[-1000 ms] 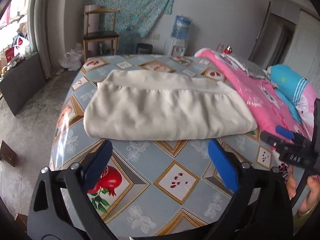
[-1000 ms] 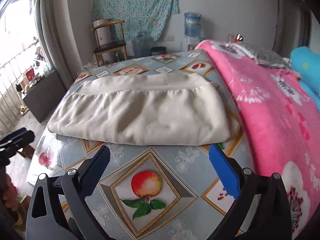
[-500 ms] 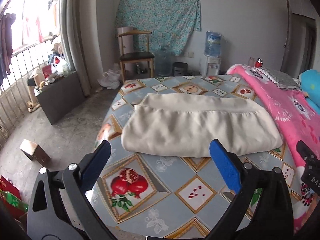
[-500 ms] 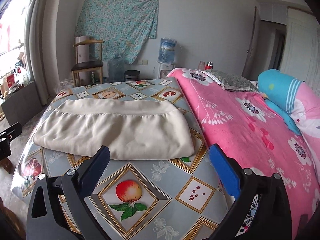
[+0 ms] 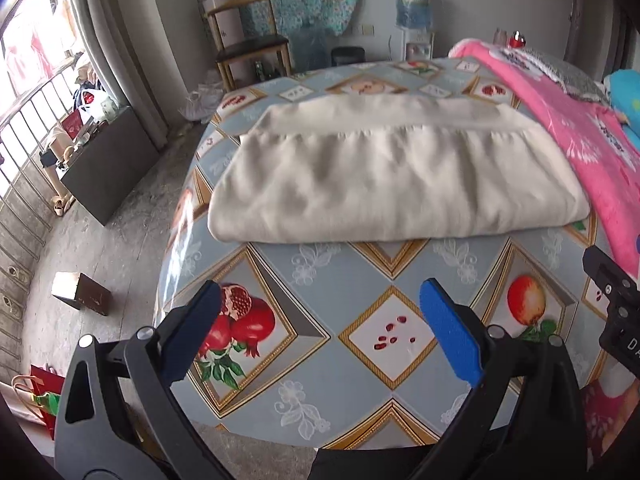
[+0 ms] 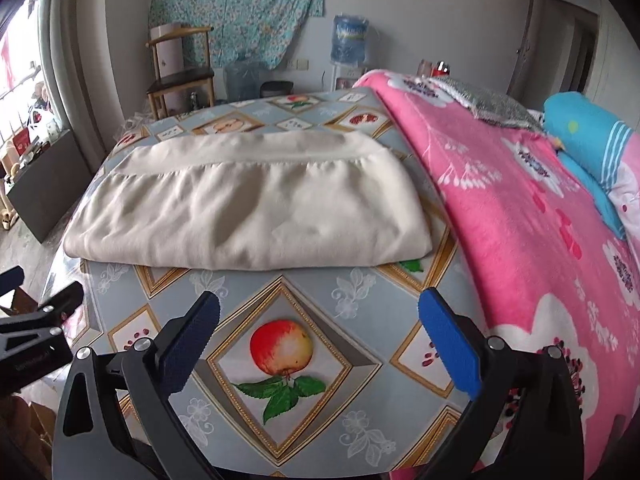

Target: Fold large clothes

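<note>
I drop lower and closer than half a second ago; the cream garment (image 5: 396, 184) now fills mid-frame, folded on the fruit-print cloth (image 5: 304, 272). My left gripper (image 5: 320, 312) and right gripper (image 6: 318, 314) are spread, empty, ready for another fold.

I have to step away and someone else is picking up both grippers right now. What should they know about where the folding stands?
Left gripper: open, empty, above the bare fruit-patterned tablecloth, short of the garment.
Right gripper: open, empty, also short of it.
The cream fabric garment lies folded into a wide band across the tablecloth, gathered seam near its far edge; its right end lies close to the pink floral blanket.
Done: at least one lengthwise fold.
Left: probably fold the ends inward to make it compact; neither gripper is touching the cloth.
</note>
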`<state>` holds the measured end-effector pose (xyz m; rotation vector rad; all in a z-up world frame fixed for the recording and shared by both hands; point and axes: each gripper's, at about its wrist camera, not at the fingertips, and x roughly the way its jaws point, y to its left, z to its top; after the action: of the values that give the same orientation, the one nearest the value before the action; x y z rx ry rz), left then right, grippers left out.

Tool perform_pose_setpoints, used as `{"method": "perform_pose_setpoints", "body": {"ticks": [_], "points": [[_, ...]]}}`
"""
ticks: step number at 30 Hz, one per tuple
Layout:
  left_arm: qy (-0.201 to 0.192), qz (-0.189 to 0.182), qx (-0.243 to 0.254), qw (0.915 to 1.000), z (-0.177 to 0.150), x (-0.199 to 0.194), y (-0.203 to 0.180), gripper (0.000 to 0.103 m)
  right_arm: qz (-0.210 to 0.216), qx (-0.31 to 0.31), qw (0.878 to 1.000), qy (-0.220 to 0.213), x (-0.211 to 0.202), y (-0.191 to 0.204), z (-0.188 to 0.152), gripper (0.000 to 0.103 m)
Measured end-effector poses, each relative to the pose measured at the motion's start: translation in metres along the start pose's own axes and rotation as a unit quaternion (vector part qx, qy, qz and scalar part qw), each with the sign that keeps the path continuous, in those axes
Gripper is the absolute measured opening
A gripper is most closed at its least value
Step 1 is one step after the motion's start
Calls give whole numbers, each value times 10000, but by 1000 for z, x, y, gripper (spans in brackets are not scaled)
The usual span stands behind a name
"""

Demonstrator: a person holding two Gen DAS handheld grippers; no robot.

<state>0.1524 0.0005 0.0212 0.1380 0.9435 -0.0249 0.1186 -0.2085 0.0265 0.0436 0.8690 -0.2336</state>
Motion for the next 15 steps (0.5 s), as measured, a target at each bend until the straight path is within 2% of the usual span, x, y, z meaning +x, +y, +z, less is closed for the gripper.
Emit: {"method": "perform_pose_setpoints", "body": {"ticks": [7, 15], "points": [[202, -111, -8, 9997, 0, 9, -4, 96, 81, -37, 9994, 343, 11, 9, -5, 97], [332, -267, -51, 9991, 3, 14, -5, 96, 10, -65, 9989, 457, 14, 11, -6, 97]]}}
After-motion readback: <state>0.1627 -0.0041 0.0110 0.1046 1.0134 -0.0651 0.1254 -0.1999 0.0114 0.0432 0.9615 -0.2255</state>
